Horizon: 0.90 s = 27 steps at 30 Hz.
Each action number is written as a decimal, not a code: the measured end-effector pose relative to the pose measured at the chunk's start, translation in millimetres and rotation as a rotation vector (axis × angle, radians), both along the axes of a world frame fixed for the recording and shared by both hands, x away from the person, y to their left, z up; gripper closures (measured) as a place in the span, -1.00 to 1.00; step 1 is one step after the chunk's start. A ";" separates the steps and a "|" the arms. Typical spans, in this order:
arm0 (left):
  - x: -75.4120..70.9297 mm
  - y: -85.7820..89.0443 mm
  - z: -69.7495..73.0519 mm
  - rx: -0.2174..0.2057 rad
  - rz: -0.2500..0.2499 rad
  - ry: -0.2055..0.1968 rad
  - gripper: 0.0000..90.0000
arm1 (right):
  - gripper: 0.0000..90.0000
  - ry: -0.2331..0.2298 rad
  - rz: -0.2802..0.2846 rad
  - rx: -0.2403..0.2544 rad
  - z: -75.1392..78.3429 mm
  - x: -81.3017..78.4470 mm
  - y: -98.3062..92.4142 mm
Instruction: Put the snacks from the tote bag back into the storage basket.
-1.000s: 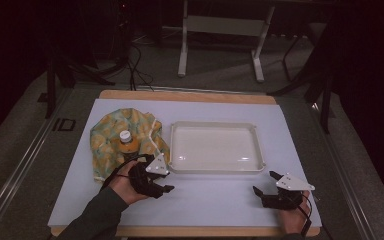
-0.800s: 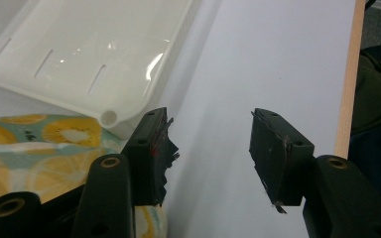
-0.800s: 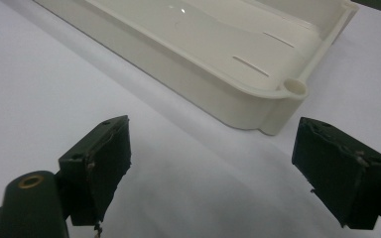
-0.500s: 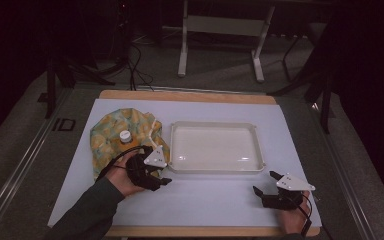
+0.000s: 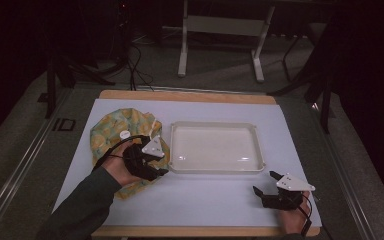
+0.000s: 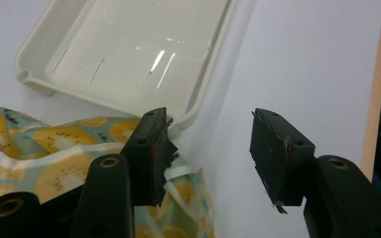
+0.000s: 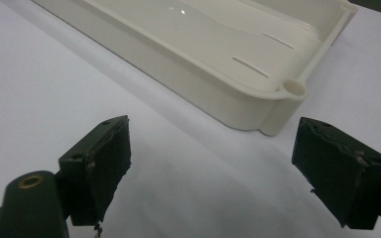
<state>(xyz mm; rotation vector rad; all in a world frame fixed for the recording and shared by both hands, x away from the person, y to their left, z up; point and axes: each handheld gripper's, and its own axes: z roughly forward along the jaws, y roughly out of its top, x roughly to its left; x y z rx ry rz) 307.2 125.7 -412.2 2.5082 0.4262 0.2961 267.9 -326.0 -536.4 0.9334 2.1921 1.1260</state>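
yellow-and-teal fabric printed with kiwi slices makes up the cloth bag (image 5: 112,137), which lies slumped on the white table cover (image 5: 215,200) at the left, just beside the left wall of the tray (image 5: 214,167). it has no clear long axis as it lies: a rumpled, roundish heap, a little longer from the far side of the table toward the person than across. a small white round cap (image 5: 124,134) shows on top of it in the high view; whatever it belongs to is hidden by the cloth.

the left gripper (image 5: 161,162) hangs over the near right part of the bag, next to the tray's near left corner, and points toward the tray. in the left gripper view (image 6: 208,148) its jaws stand about half apart with bare table cover in the gap. the left jaw sits right over the bag's edge, and a pale strip of fabric shows at its tip, but i cannot tell whether it touches the cloth. nothing is pinched between the pads.

the tray is cream plastic, shallow, rectangular, its long axis running across the table from left to right. it is empty; thin slots mark its floor and light glints on it.

the right gripper (image 5: 264,182) rests low on the table cover, well apart from the bag, near the tray's near right corner. in the right gripper view (image 7: 211,163) its jaws are spread wide, with nothing between them, and point at that corner, whose rim carries a small round socket (image 7: 293,88).
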 end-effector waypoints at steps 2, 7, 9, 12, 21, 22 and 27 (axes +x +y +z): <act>3.6 1.0 3.1 0.009 0.000 0.001 0.09 | -0.67 -0.001 0.001 -0.002 0.1 0.0 -0.1; 8.8 1.8 11.4 0.018 -0.004 -0.003 0.09 | -0.67 -0.002 0.002 -0.001 0.0 0.3 -0.4; 10.2 1.4 14.4 0.033 -0.004 -0.008 0.09 | -0.67 -0.002 0.001 -0.001 0.0 0.0 -0.2; 12.4 1.8 18.5 0.035 -0.008 -0.012 0.09 | -0.67 -0.002 0.000 -0.002 0.0 0.0 -0.1; 21.0 5.3 24.7 0.030 -0.002 -0.006 0.08 | -0.67 -0.005 0.003 -0.007 0.0 -0.2 0.2; 22.6 5.9 25.0 0.029 -0.001 -0.002 0.08 | -0.67 -0.005 0.003 -0.007 0.0 -0.3 0.3; 30.4 9.7 26.5 0.035 0.012 0.008 0.08 | -0.67 -0.005 0.005 -0.007 0.0 -0.5 0.2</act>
